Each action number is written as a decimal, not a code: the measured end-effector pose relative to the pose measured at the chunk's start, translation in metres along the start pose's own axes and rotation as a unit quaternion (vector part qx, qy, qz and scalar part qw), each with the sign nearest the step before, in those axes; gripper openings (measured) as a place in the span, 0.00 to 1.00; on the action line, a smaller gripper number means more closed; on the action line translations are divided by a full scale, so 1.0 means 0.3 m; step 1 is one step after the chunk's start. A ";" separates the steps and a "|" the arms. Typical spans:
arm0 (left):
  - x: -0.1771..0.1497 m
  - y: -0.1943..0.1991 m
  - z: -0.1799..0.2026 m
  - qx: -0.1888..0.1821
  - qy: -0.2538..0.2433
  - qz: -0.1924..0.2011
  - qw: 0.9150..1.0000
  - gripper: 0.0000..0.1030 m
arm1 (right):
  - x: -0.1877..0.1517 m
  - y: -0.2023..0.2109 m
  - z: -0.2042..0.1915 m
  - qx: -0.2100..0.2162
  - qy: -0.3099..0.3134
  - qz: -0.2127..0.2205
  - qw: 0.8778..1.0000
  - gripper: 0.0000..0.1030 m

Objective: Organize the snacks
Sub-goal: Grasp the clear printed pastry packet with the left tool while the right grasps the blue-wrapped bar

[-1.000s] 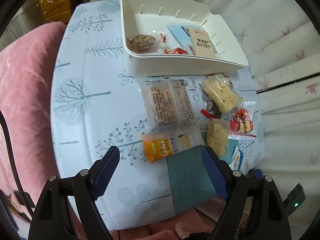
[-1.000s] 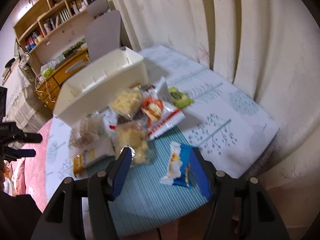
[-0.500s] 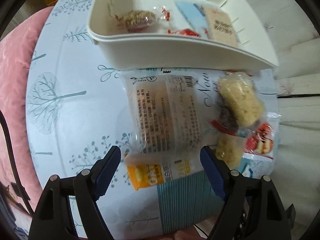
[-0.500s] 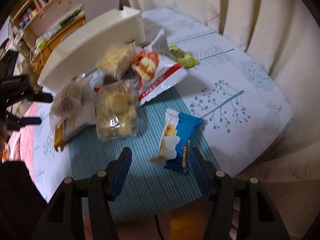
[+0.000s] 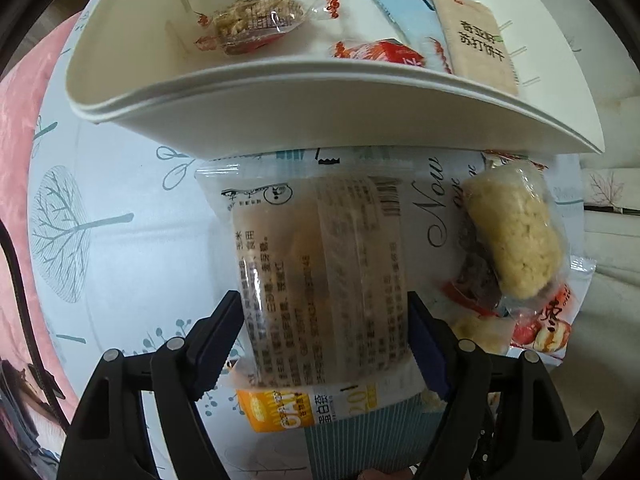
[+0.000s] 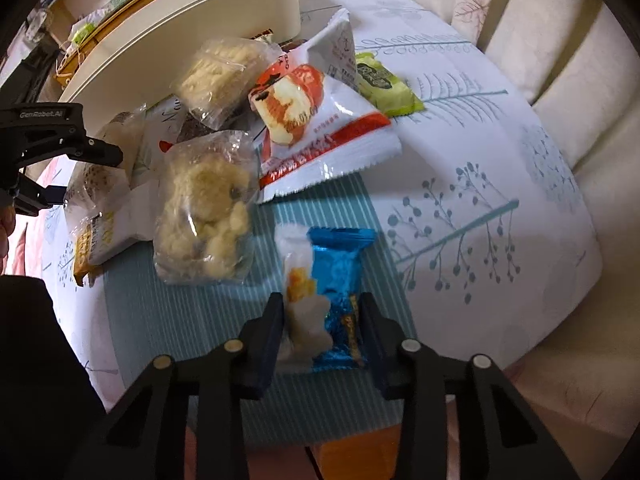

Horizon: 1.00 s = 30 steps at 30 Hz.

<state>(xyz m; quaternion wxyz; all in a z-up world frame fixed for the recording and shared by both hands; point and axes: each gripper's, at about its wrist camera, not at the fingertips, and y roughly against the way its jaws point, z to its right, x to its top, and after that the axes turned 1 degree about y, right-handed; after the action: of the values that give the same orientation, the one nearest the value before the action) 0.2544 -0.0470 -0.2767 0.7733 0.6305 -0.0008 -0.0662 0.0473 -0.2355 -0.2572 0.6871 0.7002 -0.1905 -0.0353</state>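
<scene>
Left tongs (image 5: 326,344) are straddling, not yet squeezing, a clear-wrapped bread pack (image 5: 320,276) just below the white plastic bin (image 5: 280,104); right tongs (image 6: 322,330) are pinching a blue foil snack packet (image 6: 332,292).

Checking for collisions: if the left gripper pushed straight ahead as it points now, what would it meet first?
The left gripper already straddles the clear bread packet; pushing on, it would likely hit the white bin wall just beyond, though depth is unclear.

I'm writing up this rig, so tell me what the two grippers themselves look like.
Both match: the left gripper and right gripper have black angular linkage arms with round silver pivot pins and dark blue finger pads. Seen from the right camera, the left one carries white GenRobot.AI lettering.
</scene>
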 end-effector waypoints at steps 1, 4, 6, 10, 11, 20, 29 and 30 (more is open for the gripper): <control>0.006 -0.006 0.003 0.002 -0.002 -0.002 1.000 0.76 | 0.009 -0.001 0.001 -0.001 0.006 -0.002 1.000 0.36; 0.022 -0.019 0.012 0.005 -0.002 -0.005 1.000 0.76 | 0.045 -0.011 0.003 -0.003 0.014 -0.004 1.000 0.36; 0.037 -0.026 0.014 0.005 -0.004 -0.006 1.000 0.76 | 0.063 -0.014 -0.002 -0.005 0.018 -0.005 1.000 0.35; 0.044 -0.031 0.016 0.006 -0.007 -0.004 1.000 0.73 | 0.084 -0.015 -0.019 -0.013 0.028 -0.006 0.999 0.32; 0.027 -0.016 0.006 0.004 -0.008 -0.002 1.000 0.72 | 0.086 -0.015 -0.021 -0.013 0.028 -0.006 1.000 0.32; -0.071 0.045 -0.039 -0.007 -0.008 -0.007 1.000 0.66 | 0.057 0.025 -0.016 -0.028 0.020 0.006 0.999 0.30; -0.177 0.160 -0.092 -0.014 -0.021 0.004 1.000 0.66 | 0.008 0.122 -0.056 -0.047 0.017 0.046 0.998 0.30; -0.193 0.177 -0.106 -0.015 -0.019 0.003 1.000 0.66 | 0.005 0.133 -0.063 -0.047 0.017 0.050 0.997 0.30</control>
<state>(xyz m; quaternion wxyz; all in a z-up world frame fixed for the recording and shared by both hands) 0.2052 0.0005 -0.2268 0.7830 0.6172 -0.0166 -0.0759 0.0458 -0.2175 -0.2171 0.7236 0.6569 -0.2116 0.0026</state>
